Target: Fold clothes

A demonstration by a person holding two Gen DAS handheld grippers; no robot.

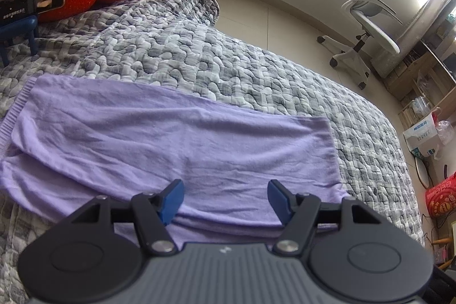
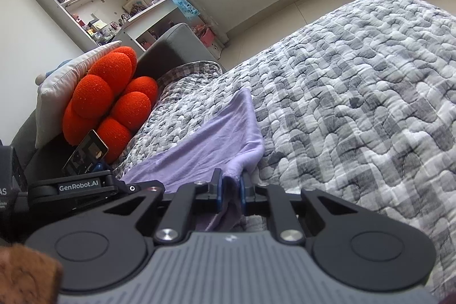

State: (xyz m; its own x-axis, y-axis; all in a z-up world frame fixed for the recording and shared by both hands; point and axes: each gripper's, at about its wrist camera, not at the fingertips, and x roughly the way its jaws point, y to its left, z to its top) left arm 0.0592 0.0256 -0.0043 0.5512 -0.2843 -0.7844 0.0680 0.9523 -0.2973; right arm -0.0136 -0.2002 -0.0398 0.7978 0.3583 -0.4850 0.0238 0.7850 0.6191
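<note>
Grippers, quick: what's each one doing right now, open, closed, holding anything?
Left gripper: open, above the lilac knit garment, holding nothing.
Right gripper: closed on a bunched edge of the lilac knit garment.

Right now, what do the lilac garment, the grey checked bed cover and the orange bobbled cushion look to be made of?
Lilac garment: thin, soft matte knit, probably cotton jersey; fine wrinkles, ribbed hem. Grey checked bed cover: quilted, puckered cotton-like cloth; pebbly stitched puffs. Orange bobbled cushion: stuffed, fuzzy knit, possibly wool or acrylic; a visible knit grain.
</note>
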